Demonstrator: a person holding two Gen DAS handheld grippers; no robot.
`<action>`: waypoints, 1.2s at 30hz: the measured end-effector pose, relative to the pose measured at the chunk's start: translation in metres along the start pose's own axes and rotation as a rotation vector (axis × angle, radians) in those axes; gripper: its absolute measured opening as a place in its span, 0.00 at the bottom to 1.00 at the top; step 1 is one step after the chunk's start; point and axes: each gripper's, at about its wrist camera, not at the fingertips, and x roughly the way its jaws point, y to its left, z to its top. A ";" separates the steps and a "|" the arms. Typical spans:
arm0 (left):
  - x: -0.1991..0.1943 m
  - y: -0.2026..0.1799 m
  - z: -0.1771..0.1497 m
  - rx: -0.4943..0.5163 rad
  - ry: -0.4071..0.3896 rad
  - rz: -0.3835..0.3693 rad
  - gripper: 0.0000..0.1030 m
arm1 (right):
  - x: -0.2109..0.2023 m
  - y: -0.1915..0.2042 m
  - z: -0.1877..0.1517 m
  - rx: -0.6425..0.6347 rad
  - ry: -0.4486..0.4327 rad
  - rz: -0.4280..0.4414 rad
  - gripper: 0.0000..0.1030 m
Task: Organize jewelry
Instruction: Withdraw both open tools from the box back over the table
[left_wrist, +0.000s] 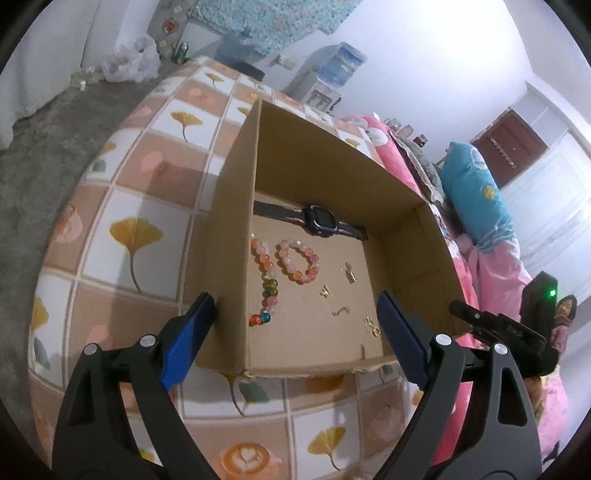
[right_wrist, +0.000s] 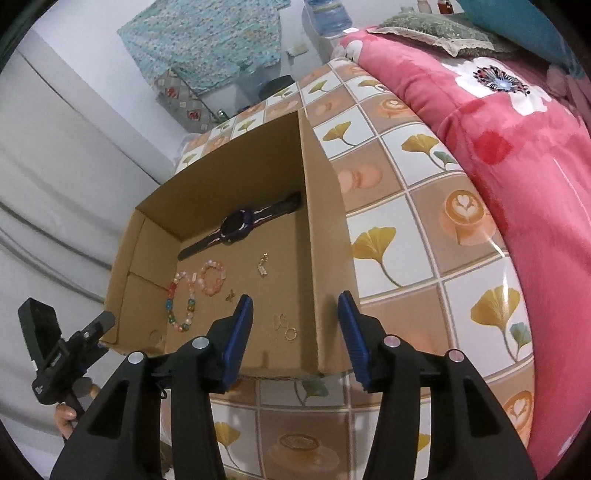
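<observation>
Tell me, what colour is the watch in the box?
The watch is dark purple with a black screen and a dark strap. The right wrist view shows it best.

The cardboard box (left_wrist: 399, 236) is open at the top, so its floor can be reached from above, but entry from the sides is blocked by its upright walls, one of which stands between the fingers of the left claw (left_wrist: 295, 321) and another between those of the right claw (right_wrist: 295, 325). Inside, room is taken along the far wall by the watch (left_wrist: 314, 219) and toward one side by the bead bracelets (left_wrist: 297, 260), with small gold pieces (left_wrist: 371, 326) scattered nearer. Free patterned tabletop (right_wrist: 424, 236) lies outside the box, bounded by the pink bedding (right_wrist: 517, 147).
</observation>
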 end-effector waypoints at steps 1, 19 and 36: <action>-0.001 -0.001 -0.003 -0.005 0.002 -0.007 0.82 | 0.000 -0.001 0.001 0.000 0.000 -0.003 0.47; -0.007 -0.014 -0.025 0.046 0.004 0.025 0.83 | -0.004 0.000 -0.004 -0.029 -0.025 -0.044 0.49; -0.074 -0.053 -0.024 0.220 -0.325 0.180 0.88 | -0.068 0.001 -0.023 -0.110 -0.213 -0.102 0.65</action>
